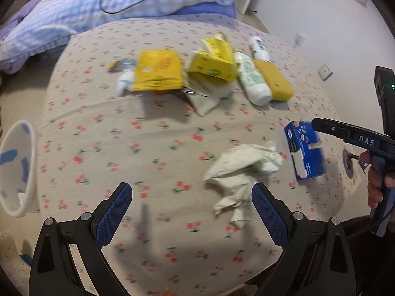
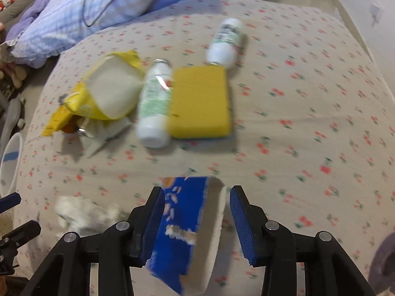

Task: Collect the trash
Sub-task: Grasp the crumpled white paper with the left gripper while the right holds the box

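Observation:
Trash lies on a cherry-print bed cover [image 1: 148, 148]. A blue snack box [image 2: 182, 231] sits between the pads of my right gripper [image 2: 197, 224]; the left pad touches it, the right pad stands apart from it. The box also shows in the left wrist view [image 1: 305, 151]. My left gripper [image 1: 191, 213] is open and empty above the cover, with a crumpled white tissue [image 1: 243, 170] just ahead to its right. Farther back lie a yellow packet [image 1: 158, 70], a torn yellow carton [image 1: 213, 61], two white bottles [image 1: 254, 82] and a yellow sponge [image 1: 274, 81].
A white bin with blue patches [image 1: 17, 167] stands beside the bed at the left. A blue checked quilt [image 1: 111, 7] with a dark cable lies at the back. A white wall with sockets [image 1: 325, 71] runs along the right.

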